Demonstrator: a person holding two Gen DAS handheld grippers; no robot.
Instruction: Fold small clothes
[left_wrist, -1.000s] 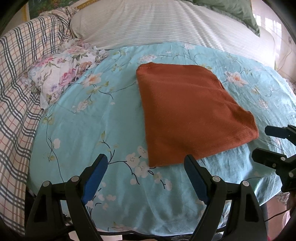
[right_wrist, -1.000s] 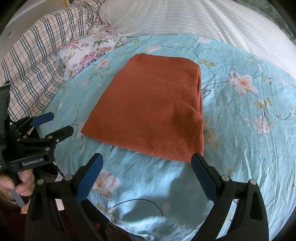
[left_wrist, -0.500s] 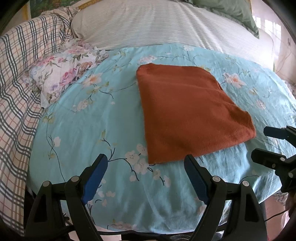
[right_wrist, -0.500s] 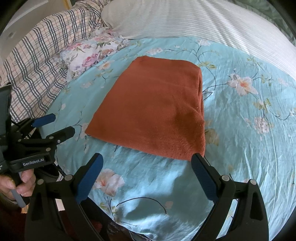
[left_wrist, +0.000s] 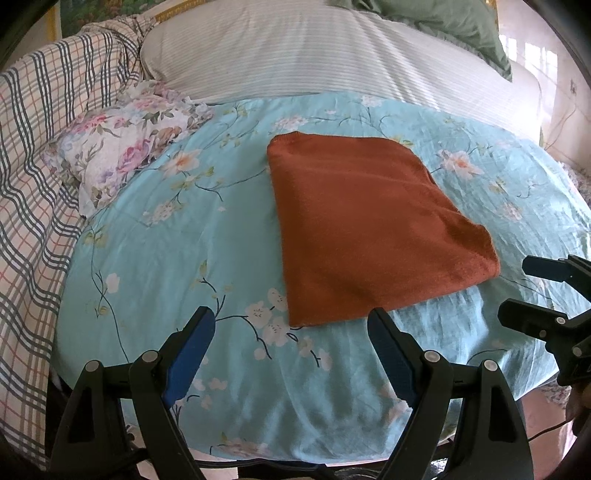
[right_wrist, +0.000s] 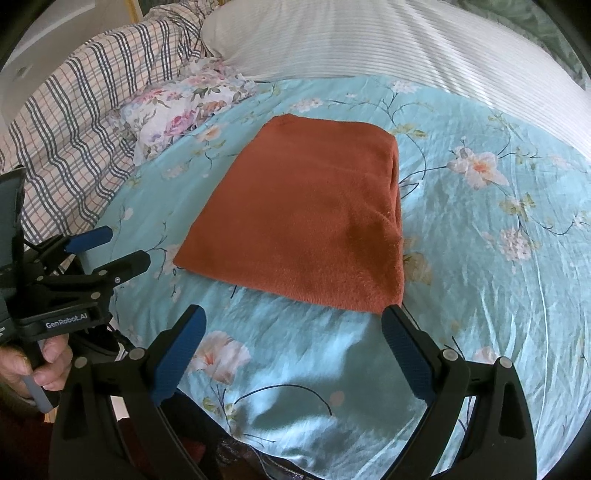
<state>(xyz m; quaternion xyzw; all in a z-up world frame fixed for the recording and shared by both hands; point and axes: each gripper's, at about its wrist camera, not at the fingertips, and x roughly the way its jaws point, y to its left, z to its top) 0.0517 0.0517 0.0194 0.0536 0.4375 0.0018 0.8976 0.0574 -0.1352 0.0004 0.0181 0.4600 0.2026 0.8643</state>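
A rust-orange garment (left_wrist: 369, 229) lies folded flat as a neat rectangle on the light blue floral sheet (left_wrist: 177, 236). It also shows in the right wrist view (right_wrist: 310, 218). My left gripper (left_wrist: 291, 325) is open and empty, hovering just short of the garment's near edge. My right gripper (right_wrist: 295, 321) is open and empty, near the garment's near right corner. Each gripper shows in the other's view: the right one at the right edge (left_wrist: 517, 291), the left one at the left edge (right_wrist: 129, 247).
A floral pillow (left_wrist: 122, 147) and a plaid blanket (left_wrist: 33, 155) lie at the left. A white striped duvet (left_wrist: 314, 48) and a green pillow (left_wrist: 443, 22) lie behind. The sheet (right_wrist: 498, 221) hangs over the bed's near edge.
Both grippers have drawn back slightly from the garment. The garment lies as it did, and both grippers stay open.
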